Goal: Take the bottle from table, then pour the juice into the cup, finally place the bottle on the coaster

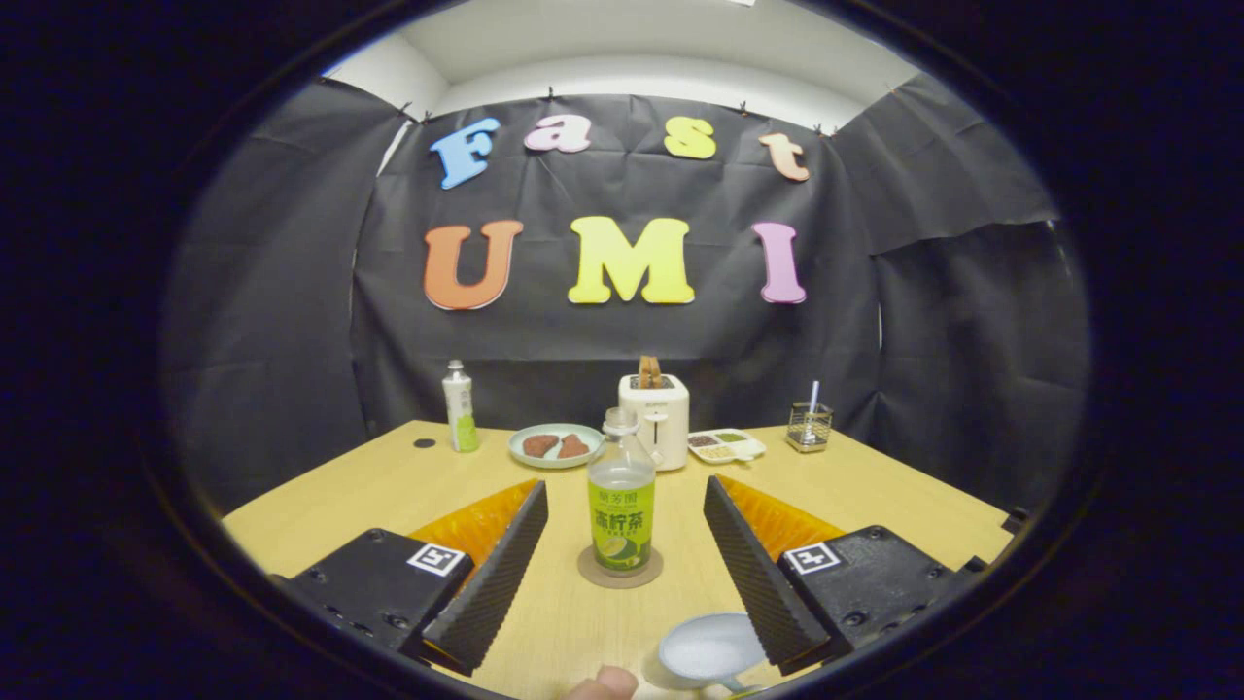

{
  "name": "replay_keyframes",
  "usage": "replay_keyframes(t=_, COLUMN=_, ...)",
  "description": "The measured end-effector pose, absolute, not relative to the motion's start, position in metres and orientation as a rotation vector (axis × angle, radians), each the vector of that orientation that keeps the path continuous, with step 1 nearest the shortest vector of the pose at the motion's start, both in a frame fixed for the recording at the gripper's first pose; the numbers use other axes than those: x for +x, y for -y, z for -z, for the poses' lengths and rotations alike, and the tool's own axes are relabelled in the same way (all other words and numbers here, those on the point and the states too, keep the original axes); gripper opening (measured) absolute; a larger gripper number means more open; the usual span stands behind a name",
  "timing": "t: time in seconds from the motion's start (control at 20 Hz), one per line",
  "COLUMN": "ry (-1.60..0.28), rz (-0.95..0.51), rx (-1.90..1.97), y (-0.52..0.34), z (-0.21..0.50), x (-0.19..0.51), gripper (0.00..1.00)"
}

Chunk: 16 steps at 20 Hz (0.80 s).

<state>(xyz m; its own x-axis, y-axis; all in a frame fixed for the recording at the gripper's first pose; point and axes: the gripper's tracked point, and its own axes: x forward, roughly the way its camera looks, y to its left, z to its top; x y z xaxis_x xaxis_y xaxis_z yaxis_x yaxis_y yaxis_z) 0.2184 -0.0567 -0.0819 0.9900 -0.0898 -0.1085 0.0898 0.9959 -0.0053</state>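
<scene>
While claw (627,530) gapes, bottle (621,506) upright on coaster (589,571), cap up.

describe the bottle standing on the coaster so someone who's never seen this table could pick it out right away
On the light wooden table, look ahead of the open gripper, in the gap between its two fingers. There a clear bottle with a green label stands upright on a round brown coaster, in front of the white toaster. Unlike the slim white bottle at the back, it is clear and nearer.
</scene>
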Motion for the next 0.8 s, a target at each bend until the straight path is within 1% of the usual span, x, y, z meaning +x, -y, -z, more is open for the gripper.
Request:
replay_keyframes(t=0.2, ry=-0.123, rz=0.131, rx=-0.017, y=0.075, z=0.055, x=0.180, gripper=1.00)
replay_keyframes(t=0.4, ry=-0.094, rz=0.176, rx=-0.056, y=0.090, z=0.027, x=0.140, gripper=1.00)
replay_keyframes(t=0.7, ry=-0.105, rz=0.202, rx=-0.076, y=0.095, z=0.013, x=0.085, gripper=1.00)
replay_keyframes(t=0.8, ry=-0.108, rz=0.184, rx=-0.067, y=0.089, z=0.013, x=0.069, gripper=1.00)
